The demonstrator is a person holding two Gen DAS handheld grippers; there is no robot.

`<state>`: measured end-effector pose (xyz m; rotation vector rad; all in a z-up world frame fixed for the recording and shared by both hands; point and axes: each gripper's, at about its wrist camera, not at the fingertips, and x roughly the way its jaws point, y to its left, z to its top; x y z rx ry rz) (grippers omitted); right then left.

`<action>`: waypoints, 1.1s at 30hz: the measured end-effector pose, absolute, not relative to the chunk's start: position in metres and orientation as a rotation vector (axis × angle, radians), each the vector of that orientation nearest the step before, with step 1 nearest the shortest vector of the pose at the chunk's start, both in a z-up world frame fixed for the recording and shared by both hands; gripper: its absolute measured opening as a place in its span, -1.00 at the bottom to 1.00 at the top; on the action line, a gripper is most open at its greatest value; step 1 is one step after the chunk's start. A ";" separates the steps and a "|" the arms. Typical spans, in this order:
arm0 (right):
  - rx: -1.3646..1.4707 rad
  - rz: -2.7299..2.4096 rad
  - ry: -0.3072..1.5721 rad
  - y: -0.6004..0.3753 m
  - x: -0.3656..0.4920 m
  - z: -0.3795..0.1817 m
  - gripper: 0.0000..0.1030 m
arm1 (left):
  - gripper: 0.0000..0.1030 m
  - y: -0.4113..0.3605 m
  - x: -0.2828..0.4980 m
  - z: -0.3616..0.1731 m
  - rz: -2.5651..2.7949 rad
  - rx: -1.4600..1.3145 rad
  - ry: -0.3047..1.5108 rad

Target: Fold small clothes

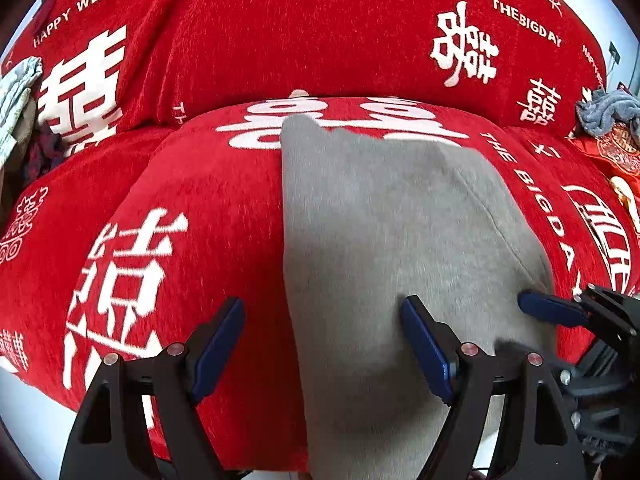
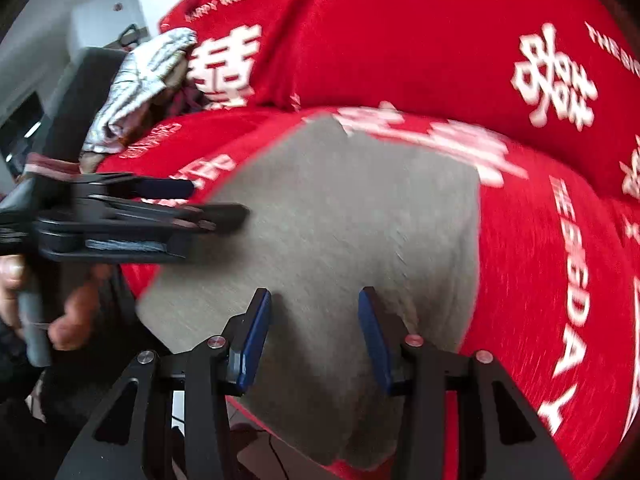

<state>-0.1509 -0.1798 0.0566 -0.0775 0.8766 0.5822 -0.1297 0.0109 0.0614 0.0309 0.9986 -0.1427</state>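
Red sofa cover printed "HAPPY WEDDING", "THE BIG DAY", grey garment spread flat, left gripper and right gripper seemingly both released above it

I see the grey garment as soft, matt knit cloth with a faintly fuzzy nap, lying on a red sofa cover of coarser, ribbed woven fabric with flat white printed lettering. My left tongs and right tongs look like matt black plastic with smooth blue pads and small shiny metal pivot pins.
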 end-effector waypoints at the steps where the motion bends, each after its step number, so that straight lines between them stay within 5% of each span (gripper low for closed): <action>1: -0.046 0.587 0.852 -0.187 -0.156 0.054 -0.06 | 0.58 0.010 -0.135 0.060 -0.136 0.042 0.987; 15: -0.082 0.517 0.800 -0.189 -0.196 0.065 -0.05 | 0.58 0.012 -0.176 0.069 -0.147 0.051 0.939; 19: -0.114 0.559 0.787 -0.174 -0.208 0.068 0.17 | 0.58 0.008 -0.181 0.057 -0.139 0.071 0.964; 24: -0.082 0.514 0.915 -0.176 -0.198 0.045 0.17 | 0.58 0.008 -0.189 0.064 -0.112 0.070 0.947; 33: -0.125 0.341 0.841 -0.173 -0.203 0.092 0.36 | 0.59 0.004 -0.189 0.082 -0.021 0.064 0.901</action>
